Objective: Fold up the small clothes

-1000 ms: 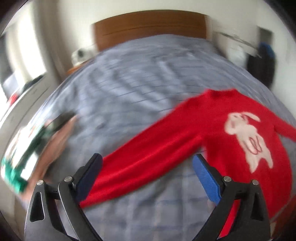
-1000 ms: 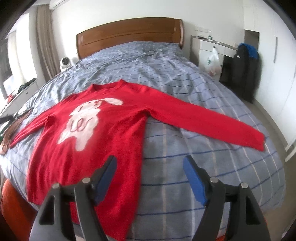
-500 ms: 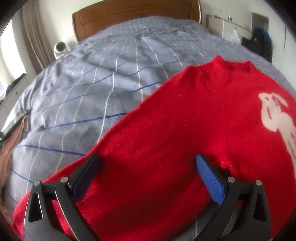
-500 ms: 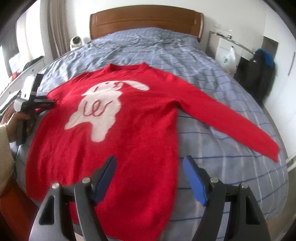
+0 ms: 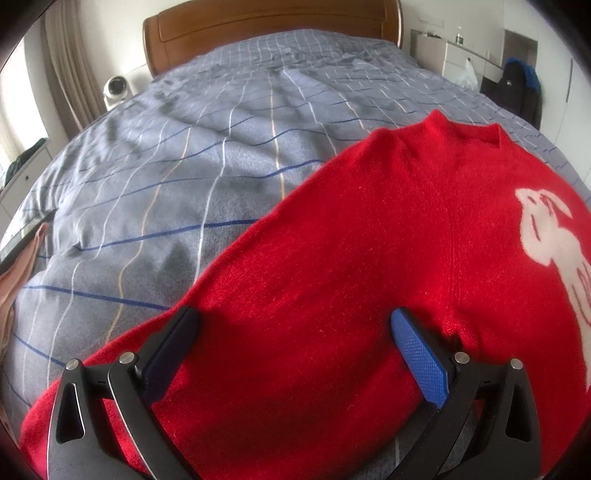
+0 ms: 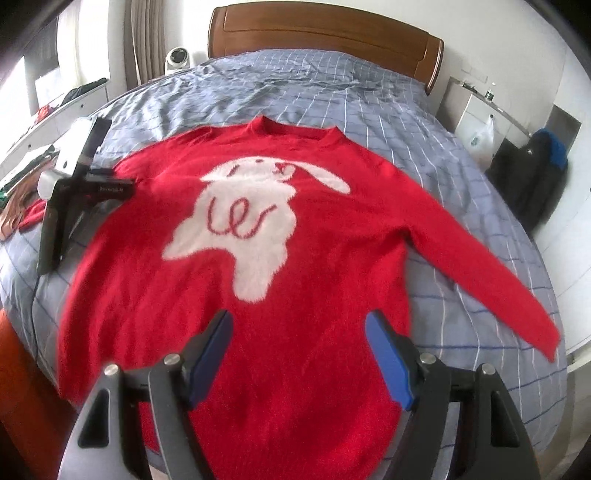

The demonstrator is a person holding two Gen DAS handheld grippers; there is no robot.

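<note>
**Sweater flat on bed, fold not started; both grippers wide and empty**

Left wrist view: the left gripper [image 5: 291, 332] is hanging low over the red sweater [image 5: 351, 266], jaws spread wide, nothing between the pads. The near sleeve [image 5: 110, 373] is passing under the jaws, running down-left toward the frame edge. The right pad [image 5: 417, 354] is sitting close to the armpit seam; whether it is touching the knit, I cannot tell. The collar [image 5: 469, 129] is pointing toward the headboard [image 5: 273, 29]. The blue-grey checked bedspread [image 5: 177, 177] is lying bare beyond the sleeve. Only part of the white animal motif [image 5: 546, 236] is showing at the right edge.

Right wrist view: the right gripper [image 6: 299, 354] is hovering above the sweater's [image 6: 314, 295] lower body, jaws likewise released and empty; slight blur at the frame edges. The whole garment is showing here: face up, motif [image 6: 255, 221] centred, the far sleeve [image 6: 480, 266] stretched out to the right across the bedspread [image 6: 388, 110]. The left gripper [image 6: 118, 186] is appearing at the sweater's left shoulder, a person's hand presumably behind it, though hidden.

Progress judgement: spreading looks complete; no crease is in place, both sleeves are lying out. Remaining: sleeves in, body folded over. The left side seems nearest to a first pinch.
</note>
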